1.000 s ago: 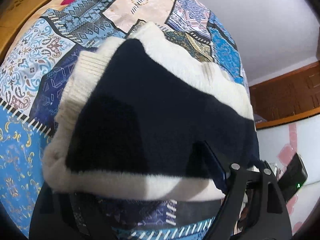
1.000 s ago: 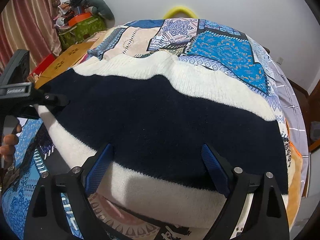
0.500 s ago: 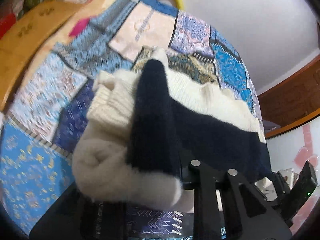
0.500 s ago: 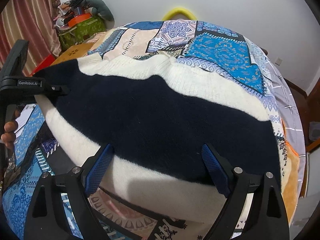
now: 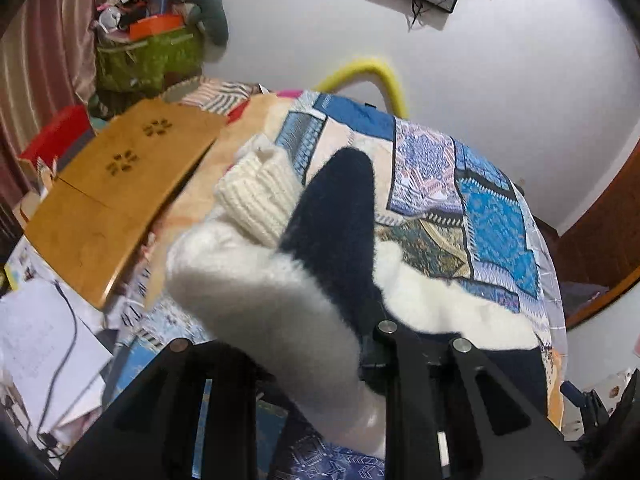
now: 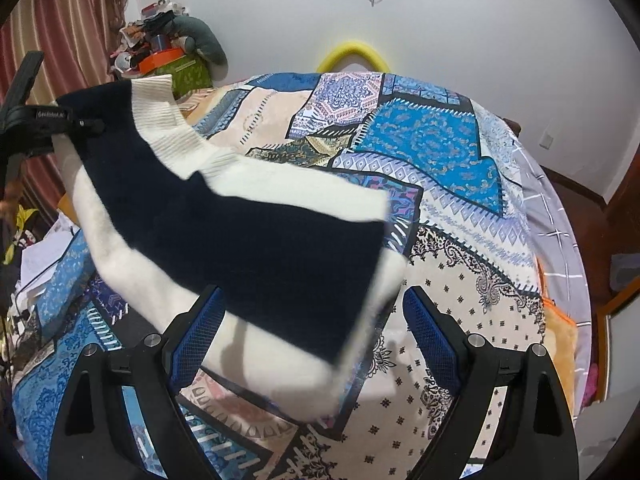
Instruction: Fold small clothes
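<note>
Sweater (image 6: 248, 236), navy with cream bands, hangs lifted above the patchwork quilt (image 6: 432, 148) on the bed; I see its long axis running from upper left down to lower right in my right wrist view. Its ribbed cream cuff or collar (image 6: 164, 120) sits at the high end, pointing up toward the cluttered corner. The lower end droops and blurs just above the quilt.

My left hand-held gripper (image 6: 86, 126) pinches the navy fabric at that upper-left end, jaws closed tight on the sweater. In the left wrist view the same hand-held gripper (image 5: 360, 344) has the knit bunched right up against the lens, cream fluff in front, a navy fold rising behind it, and the ribbed piece (image 5: 260, 196) tipped off to the left.

My right hand-held gripper (image 6: 312, 340) is spread wide, blue pads (image 6: 430, 336) well apart. The sweater's lower edge hangs in front of and between them; the left pad is close to the cream band, but I cannot tell whether it actually touches. The right pad stands apart from the fabric.

Much of the garment is hidden: the left wrist view shows only a crumpled lump, and its fingertips are buried in the knit. The wooden board (image 5: 120, 184) lies beside the bed to the left.
</note>
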Available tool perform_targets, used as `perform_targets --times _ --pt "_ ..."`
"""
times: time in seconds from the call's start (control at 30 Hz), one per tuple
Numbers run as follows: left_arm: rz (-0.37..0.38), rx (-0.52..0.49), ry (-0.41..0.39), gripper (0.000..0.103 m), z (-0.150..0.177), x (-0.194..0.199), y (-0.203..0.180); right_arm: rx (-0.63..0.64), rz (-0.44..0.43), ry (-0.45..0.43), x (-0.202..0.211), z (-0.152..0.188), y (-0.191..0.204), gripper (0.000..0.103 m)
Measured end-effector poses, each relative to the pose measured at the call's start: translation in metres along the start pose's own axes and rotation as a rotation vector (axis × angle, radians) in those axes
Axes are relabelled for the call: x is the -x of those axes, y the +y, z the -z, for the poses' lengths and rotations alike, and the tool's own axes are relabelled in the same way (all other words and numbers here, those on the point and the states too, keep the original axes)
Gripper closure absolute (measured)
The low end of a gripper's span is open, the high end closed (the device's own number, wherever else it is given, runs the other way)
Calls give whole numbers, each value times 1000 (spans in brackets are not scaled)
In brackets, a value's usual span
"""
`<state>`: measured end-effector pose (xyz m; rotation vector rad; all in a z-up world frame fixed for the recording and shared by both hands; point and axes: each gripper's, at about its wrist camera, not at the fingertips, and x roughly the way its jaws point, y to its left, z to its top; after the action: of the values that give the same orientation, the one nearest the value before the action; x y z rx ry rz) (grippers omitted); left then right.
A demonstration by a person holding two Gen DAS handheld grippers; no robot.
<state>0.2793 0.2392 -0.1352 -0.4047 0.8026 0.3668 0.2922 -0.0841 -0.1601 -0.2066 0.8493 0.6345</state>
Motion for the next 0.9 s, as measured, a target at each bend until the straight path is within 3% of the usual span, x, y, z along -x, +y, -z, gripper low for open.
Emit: perform_targets --times 0.3,0.63,0.9 --pt "15 -110 -22 81 3 13 -45 -1 2 20 -3 8 -6 14" --pt "142 -226 -1 81 12 23 -129 -37 -24 72 -18 22 -14 14" --pt "198 -313 38 81 23 17 -195 -84 -60 84 -25 29 -21 14"
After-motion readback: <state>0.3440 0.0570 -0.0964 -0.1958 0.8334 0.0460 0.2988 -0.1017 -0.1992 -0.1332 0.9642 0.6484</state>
